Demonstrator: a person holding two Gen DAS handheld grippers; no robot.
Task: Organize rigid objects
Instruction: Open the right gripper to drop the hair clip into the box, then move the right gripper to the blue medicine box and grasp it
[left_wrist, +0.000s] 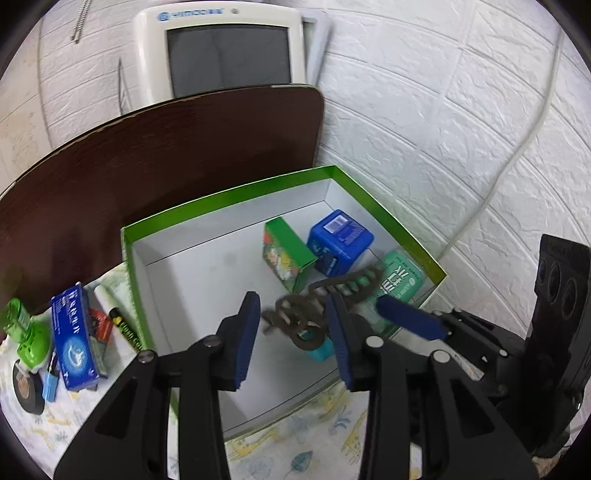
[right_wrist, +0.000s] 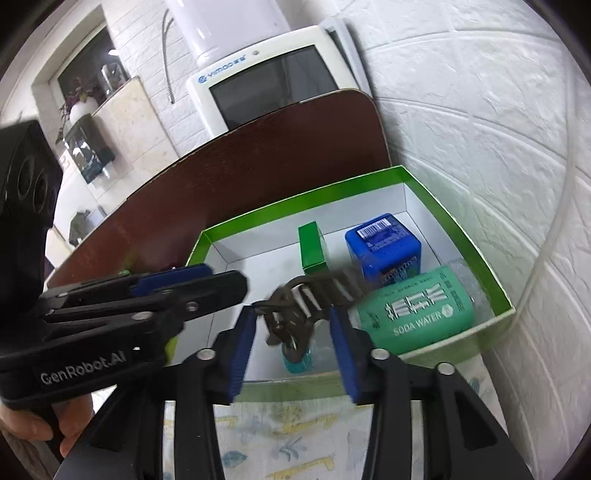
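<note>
A green-rimmed white box (left_wrist: 229, 199) (right_wrist: 280, 208) holds a small green carton (left_wrist: 286, 254) (right_wrist: 313, 248), a blue cube box (left_wrist: 340, 242) (right_wrist: 384, 245) and a green soda water bottle (left_wrist: 399, 277) (right_wrist: 417, 310) lying on its side with a teal cap (right_wrist: 297, 360). A dark brown hair claw clip (left_wrist: 317, 306) (right_wrist: 306, 306) appears blurred in the air over the box, between both grippers' fingers, touching neither pad. My left gripper (left_wrist: 293, 332) is open over the box. My right gripper (right_wrist: 293, 339) is open at the box's front edge.
Left of the box on the patterned cloth (left_wrist: 314, 432) lie a blue toothpaste carton (left_wrist: 74, 339), a marker (left_wrist: 118, 314), a green device (left_wrist: 26, 332) and a black tape roll (left_wrist: 26, 384). A brown board (left_wrist: 166, 155) and a white brick wall (left_wrist: 443, 129) stand behind.
</note>
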